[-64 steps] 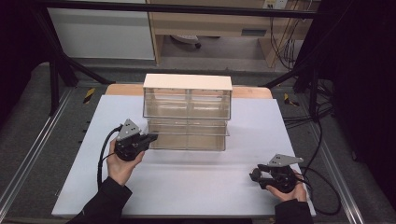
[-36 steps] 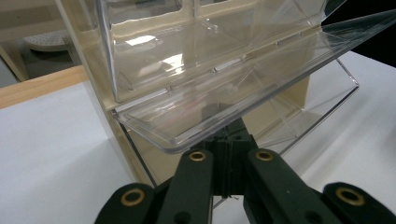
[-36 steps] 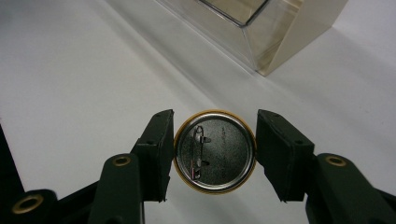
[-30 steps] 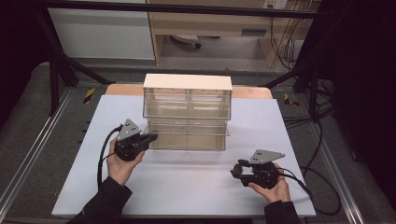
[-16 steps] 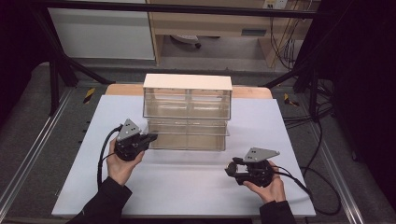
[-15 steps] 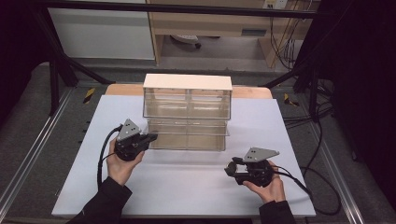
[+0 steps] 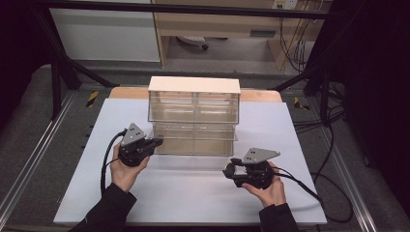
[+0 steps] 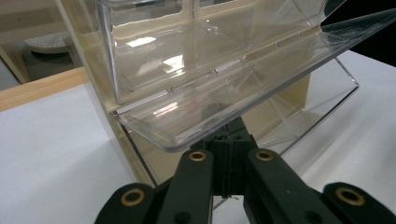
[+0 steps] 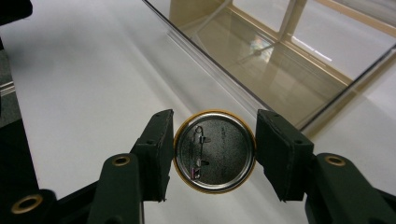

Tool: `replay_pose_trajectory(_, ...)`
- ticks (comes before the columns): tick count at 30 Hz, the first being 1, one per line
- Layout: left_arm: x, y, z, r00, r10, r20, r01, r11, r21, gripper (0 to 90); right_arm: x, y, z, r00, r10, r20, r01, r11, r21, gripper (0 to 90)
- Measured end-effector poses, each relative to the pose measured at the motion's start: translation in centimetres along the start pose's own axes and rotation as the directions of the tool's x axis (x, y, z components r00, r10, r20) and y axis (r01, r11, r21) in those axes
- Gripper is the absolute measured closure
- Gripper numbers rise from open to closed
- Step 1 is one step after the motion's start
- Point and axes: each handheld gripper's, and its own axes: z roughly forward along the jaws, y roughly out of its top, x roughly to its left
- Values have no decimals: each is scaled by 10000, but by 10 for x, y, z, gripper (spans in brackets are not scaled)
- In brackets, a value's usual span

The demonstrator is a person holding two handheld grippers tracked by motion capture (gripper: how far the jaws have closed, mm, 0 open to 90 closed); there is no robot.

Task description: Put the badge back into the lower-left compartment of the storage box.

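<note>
Right claw (image 7: 231, 170) was moved inward since 2.1 s ago: from the near right corner of the white sheet-covered surface (image 7: 183, 203) to a spot in front of the right half of the clear plastic drawer cabinet with cream frame and top (image 7: 194, 116). Over the last half second only a small further shift left was seen. Left claw (image 7: 155, 143) was unchanged across all frames, kept at the cabinet's lower left front.

In the right gripper view, a round metal pin badge with gold rim, pin-back up (image 9: 215, 150), was held between the two black jaws, about badge-width apart, each pad touching the rim. Badge was carried just above the surface, near the front edge of the tilted-open lower clear drawer (image 9: 261, 60).

In the left gripper view, the left claw (image 8: 230, 156) was seen closed narrow, tips tucked under the lip of an open clear drawer flap (image 8: 224, 98); whether the lip was actually pinched could not be told.

Open room: bare white surface was left in front of the cabinet, between the two hands and along the near edge. Right hand (image 7: 270, 186) was near the surface's near right edge.
</note>
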Motion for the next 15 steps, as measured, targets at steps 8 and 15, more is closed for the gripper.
replay_pose_trajectory(8, 0, 0, 0, 10000, -24, -13, 24, 10000, 15, 896, 5, 10, 12, 9999, -7, -156, 5, 9999, -130, 486)
replay_pose_trajectory(15, 1, 0, 0, 10000, -40, -28, 40, 10000, 3, 896, 9, 17, 20, 9997, -4, -228, -1, 9997, -239, 486)
